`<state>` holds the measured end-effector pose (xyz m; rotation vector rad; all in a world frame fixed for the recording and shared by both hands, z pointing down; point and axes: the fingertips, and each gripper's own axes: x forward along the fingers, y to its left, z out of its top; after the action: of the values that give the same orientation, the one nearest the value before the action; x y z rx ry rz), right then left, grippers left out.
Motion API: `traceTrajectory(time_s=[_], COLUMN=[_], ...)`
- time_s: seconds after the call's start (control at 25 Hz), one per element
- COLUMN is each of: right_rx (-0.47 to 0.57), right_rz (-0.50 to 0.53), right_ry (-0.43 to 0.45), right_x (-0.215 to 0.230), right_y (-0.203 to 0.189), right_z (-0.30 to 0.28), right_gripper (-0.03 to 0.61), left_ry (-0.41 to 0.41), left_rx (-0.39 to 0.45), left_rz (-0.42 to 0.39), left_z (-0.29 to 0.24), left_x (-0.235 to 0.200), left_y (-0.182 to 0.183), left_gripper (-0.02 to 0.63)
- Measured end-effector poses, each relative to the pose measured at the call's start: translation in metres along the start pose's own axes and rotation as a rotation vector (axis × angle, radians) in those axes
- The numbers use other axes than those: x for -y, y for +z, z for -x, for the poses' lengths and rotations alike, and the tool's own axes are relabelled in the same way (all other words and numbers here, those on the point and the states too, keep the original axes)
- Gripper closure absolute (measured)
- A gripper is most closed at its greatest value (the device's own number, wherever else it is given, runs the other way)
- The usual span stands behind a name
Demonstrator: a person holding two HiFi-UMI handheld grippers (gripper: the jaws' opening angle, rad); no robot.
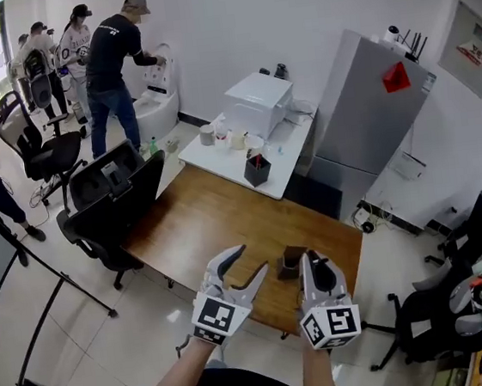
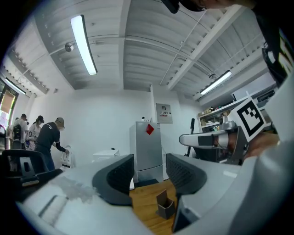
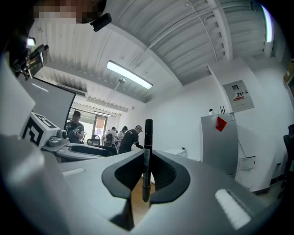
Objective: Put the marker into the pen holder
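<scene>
A small brown pen holder (image 1: pixel 290 263) stands near the front edge of the wooden table (image 1: pixel 201 218); in the left gripper view, the pen holder (image 2: pixel 165 204) shows low between the jaws. My left gripper (image 1: pixel 247 263) hovers just left of it, open, with nothing between its fingers (image 2: pixel 115 179). My right gripper (image 1: pixel 313 268) is right beside the holder, on its right, shut on a black marker (image 3: pixel 147 158). The marker stands upright between the pads, its top well above the jaws. In the head view the marker is hidden by the gripper.
A black office chair (image 1: pixel 112 202) stands at the table's left end. Behind is a white table (image 1: pixel 290 169) with a printer (image 1: pixel 261 99) and a black cup (image 1: pixel 257 169), then a grey fridge (image 1: pixel 370 112). More chairs (image 1: pixel 460 293) are at right. People (image 1: pixel 110 64) stand far left.
</scene>
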<state>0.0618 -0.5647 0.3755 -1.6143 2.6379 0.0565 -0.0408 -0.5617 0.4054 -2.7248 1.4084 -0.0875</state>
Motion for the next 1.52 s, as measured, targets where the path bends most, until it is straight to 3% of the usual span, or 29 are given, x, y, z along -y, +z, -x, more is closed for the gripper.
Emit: traceTrajectory(time_s=[0.16,0.28,0.44,0.8,1.52], right_rx=[-0.008,-0.041,-0.13,-0.195,-0.304], right_rz=[0.005,0.015,-0.045,-0.135,-0.131], right_ry=[-0.023,-0.035,-0.037,-0.004,-0.002], right_x=[0.01,0.03,0.066,0.122,0.141], right_y=[-0.003,-0.015,-0.053,-0.137,-0.299], right_z=[-0.021,-0.032,-0.039,-0.054,-0.085], right_gripper=[0.541,0.54,0.54,0.54,0.54], left_ry=[-0.041,-0.078,-0.144,-0.309,-0.312], left_rx=[0.011,-0.03,-0.053,-0.159,-0.301], left_rz=[0.02,0.025,0.03,0.031,0.125], left_z=[-0.019,-0.041,-0.072,-0.135,-0.172], left_x=[-0.019,-0.025,-0.018,0.011,0.029], left_y=[-0.004,-0.022,-0.04,-0.1,-0.233], left_gripper=[0.397,0.397,0.399,0.422,0.425])
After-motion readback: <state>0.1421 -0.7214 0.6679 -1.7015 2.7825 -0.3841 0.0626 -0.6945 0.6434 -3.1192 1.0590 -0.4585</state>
